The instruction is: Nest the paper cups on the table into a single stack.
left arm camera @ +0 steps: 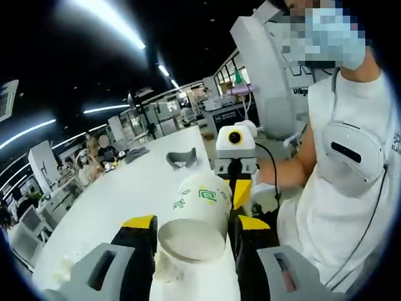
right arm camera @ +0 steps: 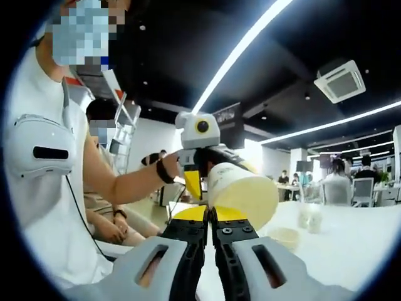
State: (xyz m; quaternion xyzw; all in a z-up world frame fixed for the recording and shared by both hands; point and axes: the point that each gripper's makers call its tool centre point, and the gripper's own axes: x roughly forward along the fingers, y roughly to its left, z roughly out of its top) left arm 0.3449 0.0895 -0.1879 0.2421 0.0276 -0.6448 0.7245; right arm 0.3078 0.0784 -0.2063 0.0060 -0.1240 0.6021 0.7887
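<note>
Views face each other, sharing cup [left arm camera: 197, 219] closely.

Open-plan office: ceiling light strips [right arm camera: 250, 47], desks [left arm camera: 62, 194], seated people [right arm camera: 338, 179].

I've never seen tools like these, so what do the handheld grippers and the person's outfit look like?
Each gripper has grey bodies, black jaws and yellow tips, with a black cable trailing. The person wears a sleeveless white top and a dark wristband.

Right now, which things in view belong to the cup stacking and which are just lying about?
Job:
- paper cup, held between the left gripper fingers
- cups on the table
- right gripper, fingers closed, nothing between them

Lying about:
- dark object on the table
</note>
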